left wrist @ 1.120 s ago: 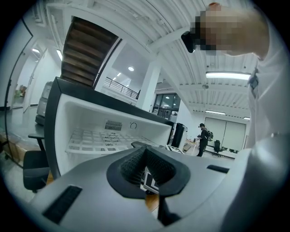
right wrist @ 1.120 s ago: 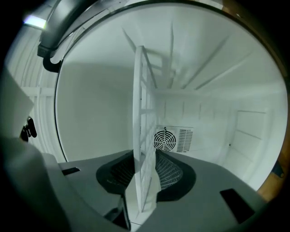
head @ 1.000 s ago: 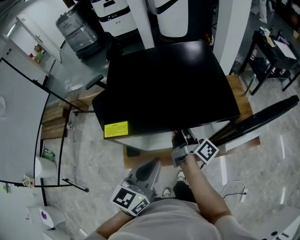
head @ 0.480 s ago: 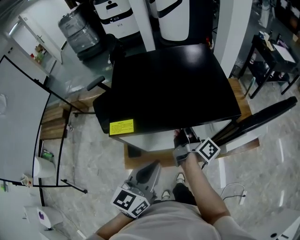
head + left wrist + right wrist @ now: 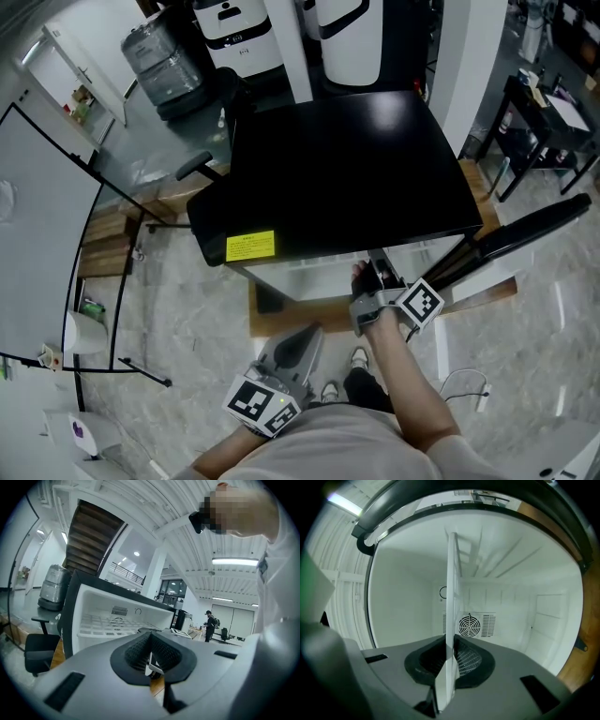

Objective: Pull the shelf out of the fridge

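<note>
At the far left, an office chair stands well away from both tools, beside the fridge, which has a black top with a yellow label near its front edge. The left gripper hangs low in front of the person, short of the fridge and above the edge of the wooden platform on which the fridge stands. Its black fingers meet at the tips with nothing between them. Past them, up and to the left in the left gripper view, the open white inside of the fridge shows. Further right, the right gripper reaches under the front edge of the black top and into the fridge opening. Its jaws have just been closing and now clamp the front edge of the shelf. This thin white sheet is seen edge-on, running from between the fingers straight back into the white inside, so it sits within the fridge. Beyond the fingertips, just right of the sheet, a round fan grille sits in the back wall. At the right, beyond that hand, the fridge door stands swung open.
</note>
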`<action>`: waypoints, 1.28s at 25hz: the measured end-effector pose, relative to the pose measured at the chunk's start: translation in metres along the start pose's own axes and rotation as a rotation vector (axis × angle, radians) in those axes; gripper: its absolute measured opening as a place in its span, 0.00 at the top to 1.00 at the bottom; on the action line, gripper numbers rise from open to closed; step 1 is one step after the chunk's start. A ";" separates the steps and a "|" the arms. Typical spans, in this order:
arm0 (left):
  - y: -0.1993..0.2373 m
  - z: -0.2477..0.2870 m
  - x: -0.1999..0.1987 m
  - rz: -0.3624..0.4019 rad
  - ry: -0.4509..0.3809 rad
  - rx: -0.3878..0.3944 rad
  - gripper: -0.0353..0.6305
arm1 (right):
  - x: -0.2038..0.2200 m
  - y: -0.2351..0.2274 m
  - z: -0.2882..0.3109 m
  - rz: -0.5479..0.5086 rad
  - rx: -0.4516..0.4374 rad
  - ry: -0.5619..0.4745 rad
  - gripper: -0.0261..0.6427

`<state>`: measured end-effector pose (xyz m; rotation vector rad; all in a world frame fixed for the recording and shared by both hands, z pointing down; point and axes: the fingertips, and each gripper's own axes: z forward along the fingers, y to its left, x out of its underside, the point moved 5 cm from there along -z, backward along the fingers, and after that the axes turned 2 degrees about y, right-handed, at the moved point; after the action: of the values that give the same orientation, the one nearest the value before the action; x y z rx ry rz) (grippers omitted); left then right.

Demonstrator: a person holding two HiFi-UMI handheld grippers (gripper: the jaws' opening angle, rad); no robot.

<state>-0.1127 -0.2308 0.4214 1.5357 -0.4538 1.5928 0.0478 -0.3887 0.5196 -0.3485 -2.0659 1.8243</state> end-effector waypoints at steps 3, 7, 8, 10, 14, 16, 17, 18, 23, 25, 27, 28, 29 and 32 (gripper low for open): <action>-0.003 -0.004 0.002 0.000 -0.003 0.005 0.94 | 0.001 0.001 -0.005 0.001 0.002 -0.004 0.89; -0.003 -0.011 0.003 -0.001 -0.005 0.013 0.94 | 0.004 0.002 -0.011 0.010 0.013 -0.009 0.89; -0.003 -0.013 0.003 -0.003 -0.006 0.014 0.94 | 0.005 0.002 -0.013 0.010 0.012 -0.010 0.89; -0.004 -0.016 0.005 -0.004 -0.006 0.019 0.94 | 0.007 0.004 -0.016 0.013 0.003 -0.014 0.89; -0.008 -0.021 0.007 -0.003 -0.009 0.033 0.94 | 0.010 0.004 -0.028 0.015 0.015 -0.018 0.89; -0.010 -0.023 0.007 -0.001 -0.011 0.039 0.94 | 0.012 0.005 -0.034 0.019 0.017 -0.018 0.89; -0.011 -0.024 0.007 0.000 -0.012 0.043 0.94 | 0.013 0.005 -0.038 0.019 0.016 -0.017 0.89; -0.012 -0.025 0.007 0.000 -0.014 0.047 0.94 | 0.014 0.006 -0.041 0.019 0.016 -0.017 0.89; -0.018 -0.035 0.008 0.005 -0.017 0.067 0.94 | 0.019 0.009 -0.058 0.016 0.016 -0.008 0.89; -0.020 -0.038 0.009 0.006 -0.019 0.072 0.94 | 0.020 0.009 -0.065 0.008 0.025 -0.003 0.89; -0.022 -0.043 0.009 0.007 -0.019 0.076 0.94 | 0.021 0.010 -0.071 0.009 0.031 -0.001 0.89; -0.023 -0.046 0.010 0.008 -0.020 0.077 0.94 | 0.022 0.010 -0.074 0.013 0.030 -0.001 0.89; -0.023 -0.049 0.010 0.009 -0.021 0.078 0.94 | 0.023 0.011 -0.077 0.016 0.029 -0.002 0.89; -0.025 -0.059 0.012 0.011 -0.023 0.081 0.94 | 0.027 0.012 -0.084 0.011 0.029 -0.004 0.89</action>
<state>-0.1294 -0.1682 0.4151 1.6164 -0.4162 1.6207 0.0584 -0.3001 0.5190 -0.3498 -2.0419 1.8611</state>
